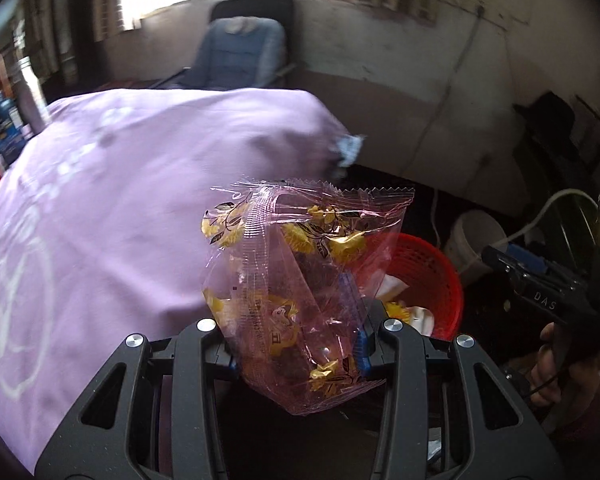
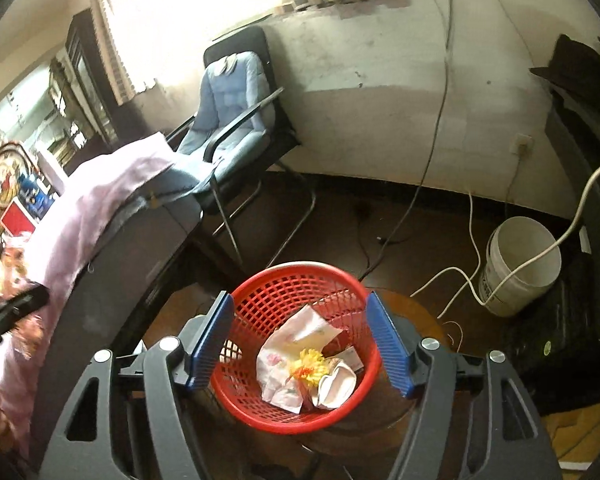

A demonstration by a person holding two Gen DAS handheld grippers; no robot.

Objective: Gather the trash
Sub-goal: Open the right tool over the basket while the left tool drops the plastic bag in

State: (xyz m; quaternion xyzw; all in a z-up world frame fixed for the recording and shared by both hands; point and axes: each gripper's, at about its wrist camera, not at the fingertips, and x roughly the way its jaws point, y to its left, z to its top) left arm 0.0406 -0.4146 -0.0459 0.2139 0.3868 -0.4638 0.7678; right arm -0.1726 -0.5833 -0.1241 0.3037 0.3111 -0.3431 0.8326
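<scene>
My left gripper (image 1: 298,354) is shut on a clear pink plastic wrapper (image 1: 300,280) printed with yellow flowers, and holds it up in the air beside the table's edge. A red mesh basket (image 1: 432,276) stands on the floor behind and to the right of the wrapper. In the right wrist view the basket (image 2: 260,304) lies right below my right gripper (image 2: 300,340), which is open and empty, its blue pads (image 2: 390,344) apart on either side of it. Crumpled papers and wrappers (image 2: 304,364) lie in the basket.
A table with a lilac cloth (image 1: 120,200) fills the left. A black chair with a blue jacket (image 2: 236,108) stands by the wall. A white bucket (image 2: 520,264) and loose cables (image 2: 460,280) are on the floor to the right. Dark furniture stands at far right.
</scene>
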